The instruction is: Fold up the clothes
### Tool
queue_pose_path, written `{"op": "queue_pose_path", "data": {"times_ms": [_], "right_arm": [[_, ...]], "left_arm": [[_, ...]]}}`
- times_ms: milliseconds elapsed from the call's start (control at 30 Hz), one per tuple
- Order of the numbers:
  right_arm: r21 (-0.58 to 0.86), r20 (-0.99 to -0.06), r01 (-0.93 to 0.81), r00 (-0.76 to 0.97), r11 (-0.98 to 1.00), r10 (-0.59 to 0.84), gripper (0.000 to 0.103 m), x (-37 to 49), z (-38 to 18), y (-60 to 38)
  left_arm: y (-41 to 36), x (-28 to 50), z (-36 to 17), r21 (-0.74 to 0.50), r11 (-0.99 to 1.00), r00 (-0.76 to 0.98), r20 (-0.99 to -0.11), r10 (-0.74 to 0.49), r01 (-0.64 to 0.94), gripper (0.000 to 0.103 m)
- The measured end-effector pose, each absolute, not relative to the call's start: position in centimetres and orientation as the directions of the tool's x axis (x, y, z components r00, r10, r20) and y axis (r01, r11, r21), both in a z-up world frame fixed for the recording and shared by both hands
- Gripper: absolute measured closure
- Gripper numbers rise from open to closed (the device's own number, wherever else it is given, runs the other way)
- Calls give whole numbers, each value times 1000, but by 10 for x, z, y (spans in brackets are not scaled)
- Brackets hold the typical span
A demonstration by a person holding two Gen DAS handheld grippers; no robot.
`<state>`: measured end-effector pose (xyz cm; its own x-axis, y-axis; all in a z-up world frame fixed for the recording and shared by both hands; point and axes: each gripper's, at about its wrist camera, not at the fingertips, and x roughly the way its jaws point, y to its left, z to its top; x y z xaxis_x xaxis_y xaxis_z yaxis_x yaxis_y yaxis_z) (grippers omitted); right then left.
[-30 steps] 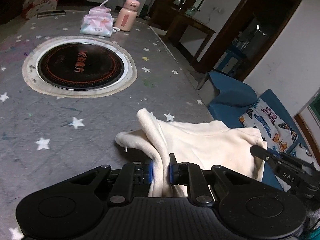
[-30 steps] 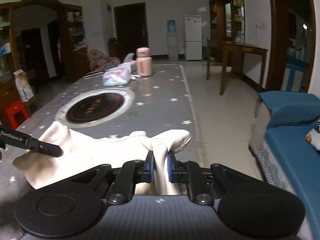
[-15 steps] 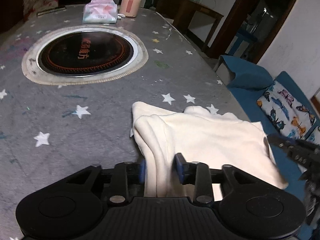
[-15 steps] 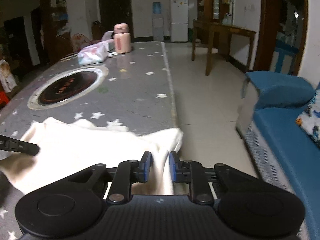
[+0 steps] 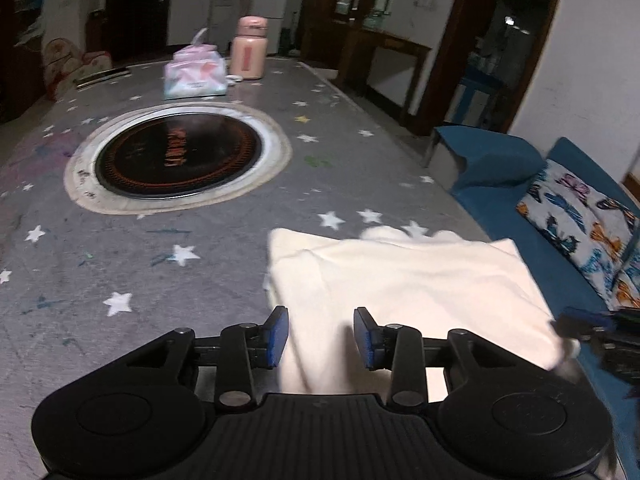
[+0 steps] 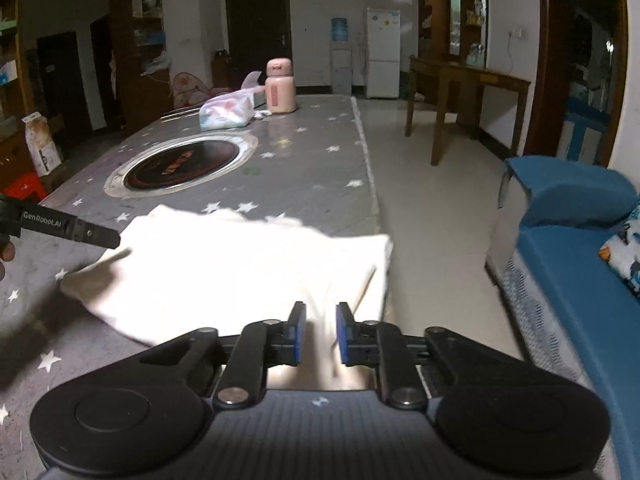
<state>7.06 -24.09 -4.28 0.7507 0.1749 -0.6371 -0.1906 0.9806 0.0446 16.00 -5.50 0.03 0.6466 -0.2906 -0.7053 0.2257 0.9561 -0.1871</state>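
A cream garment (image 5: 400,280) lies folded and flat on the near right part of the grey star-patterned table (image 5: 120,240), with one corner hanging over the table's right edge (image 6: 376,288). My left gripper (image 5: 320,336) is open at the garment's near left edge; cloth passes between its blue pads without being pressed. In the right wrist view my right gripper (image 6: 319,334) is at the overhanging corner, its jaws closing on a fold of the garment (image 6: 224,264). A left finger (image 6: 72,230) shows at the cloth's left side.
A round black hob (image 5: 176,160) is set into the table's middle. A tissue pack (image 5: 196,74) and a pink bottle (image 5: 249,48) stand at the far end. A blue sofa (image 5: 500,164) with a butterfly cushion (image 5: 580,216) is close on the right.
The garment, held up in bunches a second ago, now lies spread flat on the table. My left jaws have opened and let the cloth go. Both grippers have sunk.
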Motion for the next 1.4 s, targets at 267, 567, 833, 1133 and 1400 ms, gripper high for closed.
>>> {"op": "queue_pose_path", "data": {"times_ms": [267, 567, 833, 1133, 1400], "right_arm": [[36, -659, -181, 735, 983, 160, 93, 71, -56, -240], [65, -653, -201, 732, 977, 194, 93, 90, -57, -232], [65, -650, -182, 738, 981, 180, 83, 85, -56, -229], [74, -623, -172, 761, 982, 180, 38, 67, -50, -218], [64, -612, -162, 773, 985, 166, 15, 50, -53, -204]], "left_arm": [[-66, 157, -14, -145, 949, 618, -729, -294, 281, 67], [-67, 161, -21, -137, 950, 606, -743, -285, 279, 67], [-71, 157, -18, -125, 954, 613, -742, -271, 271, 53], [-66, 144, -15, -109, 963, 632, -735, -246, 248, 32], [-63, 125, -12, -89, 962, 656, -715, -241, 257, 11]]}}
